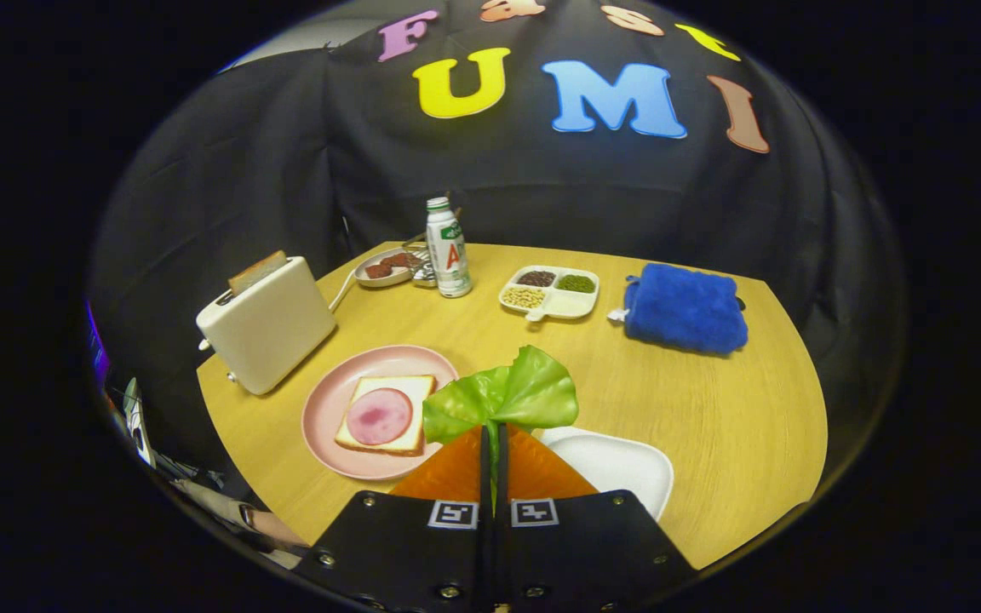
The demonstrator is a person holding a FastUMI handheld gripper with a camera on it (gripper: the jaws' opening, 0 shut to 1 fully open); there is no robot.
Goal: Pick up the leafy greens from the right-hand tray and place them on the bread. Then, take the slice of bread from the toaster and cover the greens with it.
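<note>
The round wooden counter (695,426) is seen carrying everything. At its far right a folded blue towel (685,308) is laid. At the left edge a cream toaster (265,328) is stood, with a slice of bread (257,271) raised out of its slot. A pink plate (329,404) is set near the fingers, to their left, and on it a bread slice topped with a round of ham (381,415) is laid flat. A white tray (618,464) is placed just right of the fingers. The leafy greens (503,398) are held above the counter, between plate and tray, pinched at the stem by the fingers (495,443), which are pressed together on them. Further back a divided dish of beans (550,292), a white bottle (448,249) and a small plate of reddish pieces (388,268) are seen.
</note>
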